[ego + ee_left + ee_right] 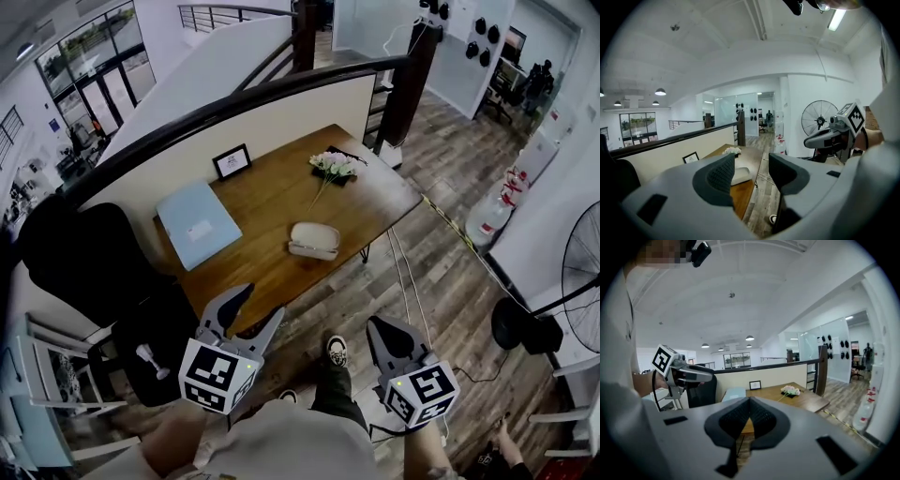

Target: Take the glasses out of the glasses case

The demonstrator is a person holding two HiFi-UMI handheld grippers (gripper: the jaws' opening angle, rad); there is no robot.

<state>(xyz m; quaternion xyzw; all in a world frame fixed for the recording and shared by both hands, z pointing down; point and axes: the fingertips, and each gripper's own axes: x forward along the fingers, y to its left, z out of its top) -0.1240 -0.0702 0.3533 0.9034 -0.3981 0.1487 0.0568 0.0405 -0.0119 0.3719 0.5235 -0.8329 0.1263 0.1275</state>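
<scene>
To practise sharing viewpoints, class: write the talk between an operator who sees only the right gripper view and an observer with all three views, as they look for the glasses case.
Operator: My own jaws cover the near edge of the table. Where is the glasses case?
Observer: It lies near the table's front edge, on the near side of the flowers.
Operator: I see the left gripper only from the side. Is it open?
Observer: Yes, its jaws stand apart with nothing between them.
</scene>
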